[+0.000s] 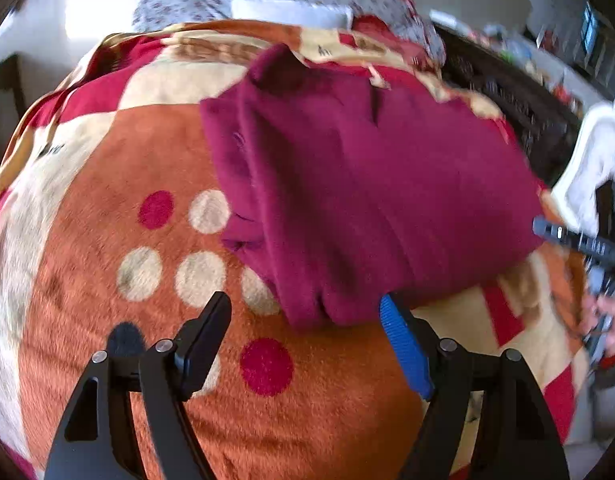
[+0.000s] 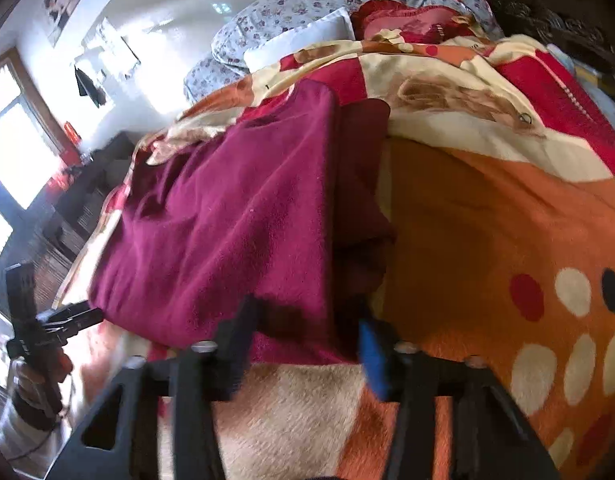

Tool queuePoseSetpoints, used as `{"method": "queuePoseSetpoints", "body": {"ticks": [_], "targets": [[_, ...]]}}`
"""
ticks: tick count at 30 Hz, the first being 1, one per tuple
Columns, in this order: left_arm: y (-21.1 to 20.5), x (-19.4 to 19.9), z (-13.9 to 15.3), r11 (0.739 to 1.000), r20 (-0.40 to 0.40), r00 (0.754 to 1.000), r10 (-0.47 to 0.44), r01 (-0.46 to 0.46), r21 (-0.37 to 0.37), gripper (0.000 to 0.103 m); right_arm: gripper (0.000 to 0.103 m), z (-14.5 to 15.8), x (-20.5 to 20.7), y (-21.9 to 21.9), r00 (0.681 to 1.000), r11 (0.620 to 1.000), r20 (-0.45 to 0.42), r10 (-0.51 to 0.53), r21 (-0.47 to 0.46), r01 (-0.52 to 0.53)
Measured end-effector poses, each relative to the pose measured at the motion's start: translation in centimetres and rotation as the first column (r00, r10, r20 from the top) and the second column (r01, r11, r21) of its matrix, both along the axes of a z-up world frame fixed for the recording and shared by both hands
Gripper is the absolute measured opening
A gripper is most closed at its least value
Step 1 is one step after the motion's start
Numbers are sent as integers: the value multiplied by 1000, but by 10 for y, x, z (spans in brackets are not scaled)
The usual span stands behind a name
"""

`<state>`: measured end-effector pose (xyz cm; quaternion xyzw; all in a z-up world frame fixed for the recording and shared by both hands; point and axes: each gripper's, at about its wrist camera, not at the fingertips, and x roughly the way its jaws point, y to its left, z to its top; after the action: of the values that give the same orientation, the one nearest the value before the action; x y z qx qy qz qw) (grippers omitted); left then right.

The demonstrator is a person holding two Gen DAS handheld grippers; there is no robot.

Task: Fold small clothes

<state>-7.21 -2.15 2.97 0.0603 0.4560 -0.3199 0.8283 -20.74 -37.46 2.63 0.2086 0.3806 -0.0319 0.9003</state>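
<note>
folded maroon fleece garment [image 1: 359,200] lying on the orange spotted plush blanket [image 1: 107,320], left hand-held gripper [image 1: 305,306] spread wide at its near edge, right hand-held gripper [image 2: 307,328] also released, fingers apart

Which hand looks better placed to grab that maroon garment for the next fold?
Probably the right gripper: its open jaws straddle the maroon garment's near edge. The left gripper is open too, mostly over blanket.

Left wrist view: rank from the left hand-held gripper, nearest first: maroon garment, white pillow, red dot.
From the left hand-held gripper:
1. Red dot, on the blanket between its fingers.
2. Maroon garment, just ahead, near edge at the fingertips.
3. White pillow, far end of the bed.
</note>
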Motion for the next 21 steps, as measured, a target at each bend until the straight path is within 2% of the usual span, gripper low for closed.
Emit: {"method": "queuePoseSetpoints", "body": {"ticks": [1, 2, 5, 7, 8, 10, 12, 14, 15, 17, 18, 19, 20, 21], "targets": [[-5, 1, -3, 1000, 1, 1000, -20, 20, 19, 56, 24, 3, -1, -1, 1000, 1000, 4, -2, 5, 2], [-10, 1, -5, 998, -29, 998, -60, 60, 11, 30, 15, 6, -2, -2, 1000, 1000, 7, -2, 5, 2], [-9, -2, 4, 997, -21, 997, -74, 74, 18, 24, 9, 28, -14, -6, 999, 1000, 46, 8, -10, -8], [-4, -8, 16, 995, 9, 995, -96, 96, 26, 21, 8, 36, -18, -5, 999, 999, 52, 15, -36, -13], [-2, -10, 20, 994, 17, 994, -104, 103, 25, 16, 8, 35, -18, -3, 999, 998, 39, 15, -54, -13], [9, -13, 24, 994, 23, 994, -103, 103, 28, 14, 8, 22, -12, 0, 1000, 997, -11, 7, -81, -8], [18, -10, 12, 997, -12, 997, -72, 72, 40, 9, 8, 8, -5, 1, 999, 997, -50, 6, -79, -9], [23, -3, -5, 998, -66, 997, -40, 43, 36, 9, 9, 6, -4, 0, 998, 998, -56, -5, -65, 2], [29, -2, -9, 1000, -90, 996, -26, 26, 6, 9, 10, 13, -6, -1, 999, 999, -45, -19, -42, 17], [35, -4, -4, 1000, -90, 996, -17, 16, -12, 9, 10, 30, -12, -3, 999, 999, -13, -43, -28, 43], [37, -7, 1, 1000, -72, 997, -17, 16, -4, 8, 12, 35, -14, -3, 999, 998, -2, -53, -31, 53], [39, -12, 7, 1000, -38, 999, -11, 12, 6, 8, 17, 44, -16, 0, 998, 998, 18, -58, -35, 59], [42, -16, 15, 1000, -5, 1000, 0, 0, 16, 8, 28, 52, -16, 3, 998, 998, 42, -52, -32, 53], [44, -19, 21, 1000, 13, 1000, 7, -7, 13, 9, 35, 61, -13, 9, 997, 999, 63, -34, -26, 35]]}}
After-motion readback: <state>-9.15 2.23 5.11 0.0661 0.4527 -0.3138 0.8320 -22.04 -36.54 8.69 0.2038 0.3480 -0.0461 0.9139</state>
